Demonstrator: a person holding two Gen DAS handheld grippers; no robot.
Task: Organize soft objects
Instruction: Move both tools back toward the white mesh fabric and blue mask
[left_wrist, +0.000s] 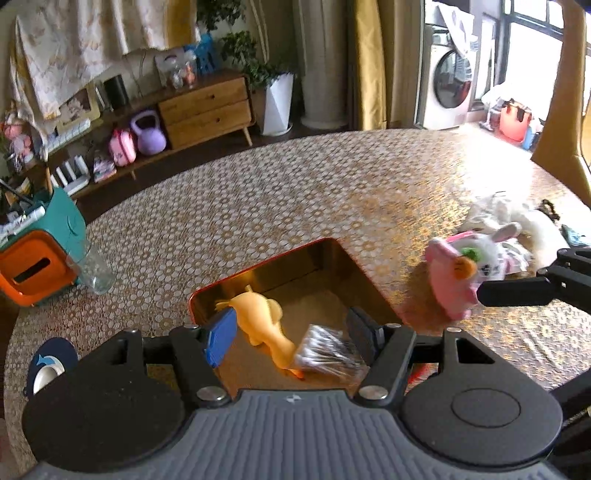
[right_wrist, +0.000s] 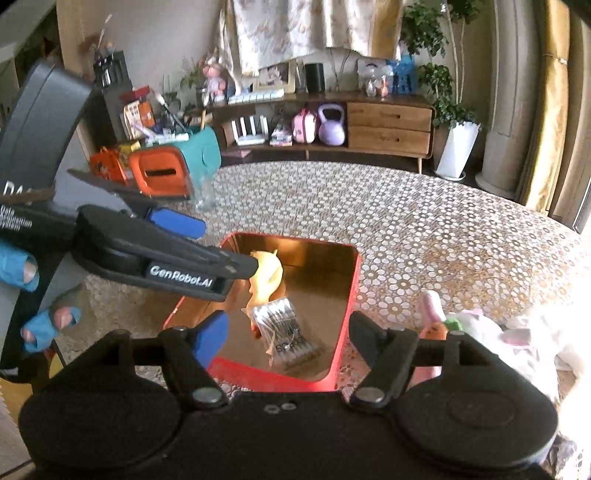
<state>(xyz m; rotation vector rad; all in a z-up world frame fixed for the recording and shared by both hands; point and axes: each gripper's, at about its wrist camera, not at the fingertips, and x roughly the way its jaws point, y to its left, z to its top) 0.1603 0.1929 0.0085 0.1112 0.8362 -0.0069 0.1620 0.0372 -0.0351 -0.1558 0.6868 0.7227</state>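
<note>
A red box with a gold inside (left_wrist: 332, 254) (right_wrist: 347, 295) sits on the patterned table. In it lie a yellow soft toy (left_wrist: 262, 317) (right_wrist: 267, 269) and a clear packet of cotton swabs (left_wrist: 328, 350) (right_wrist: 284, 328). My left gripper (left_wrist: 291, 332) (right_wrist: 218, 247) is open over the box, above the toy and packet. My right gripper (right_wrist: 288, 339) is open and empty at the box's near edge; one of its fingers (left_wrist: 517, 291) shows at the right of the left wrist view. A pink and white rabbit plush (left_wrist: 465, 269) (right_wrist: 439, 321) lies right of the box.
White fluffy soft items (left_wrist: 517, 218) (right_wrist: 535, 332) lie beyond the rabbit. An empty glass (left_wrist: 92, 269) (right_wrist: 205, 192) and an orange and teal tissue box (left_wrist: 40, 254) (right_wrist: 173, 166) stand at the table's left. A tape roll (left_wrist: 48, 369) lies near the left edge.
</note>
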